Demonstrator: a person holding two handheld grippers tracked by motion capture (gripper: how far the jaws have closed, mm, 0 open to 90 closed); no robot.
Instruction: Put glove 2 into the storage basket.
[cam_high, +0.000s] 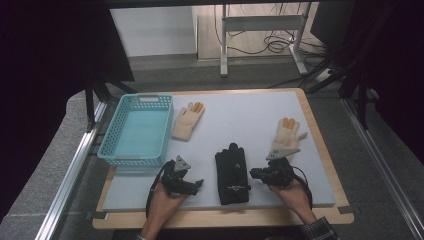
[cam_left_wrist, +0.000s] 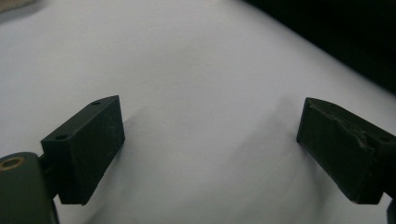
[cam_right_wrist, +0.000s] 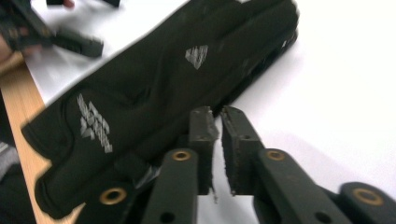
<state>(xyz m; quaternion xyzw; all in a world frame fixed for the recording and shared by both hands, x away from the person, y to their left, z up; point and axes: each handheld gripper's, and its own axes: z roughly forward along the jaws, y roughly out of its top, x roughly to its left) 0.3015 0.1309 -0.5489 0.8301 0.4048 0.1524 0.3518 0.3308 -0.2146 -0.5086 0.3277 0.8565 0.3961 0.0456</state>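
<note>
i work at a wooden board (cam_high: 320, 131) topped with a pale grey-white mat (cam_high: 250, 125), set on a grey carpeted stand with metal rails along its sides. beyond it the floor carries a tangle of cables (cam_high: 272, 42) and the legs of a white frame (cam_high: 260, 30); dark curtains hang at both sides.

counting what lies on the mat: one turquoise basket (cam_high: 111, 142) at the far left, with nothing in it; two cream gloves with orange fingertips, one (cam_high: 188, 121) just right of the basket and one (cam_high: 288, 134) at the far right; and one pair of black gloves (cam_high: 232, 175) stacked in the middle near me, printed with small grey logos.

my left gripper (cam_high: 194, 185) rests low on the mat just left of the black gloves, its jaws standing wide apart with only bare mat between them. my right gripper (cam_high: 256, 173) sits just right of the black gloves, at their edge; its jaws are nearly together with a thin slit left, and nothing caught in it.
</note>
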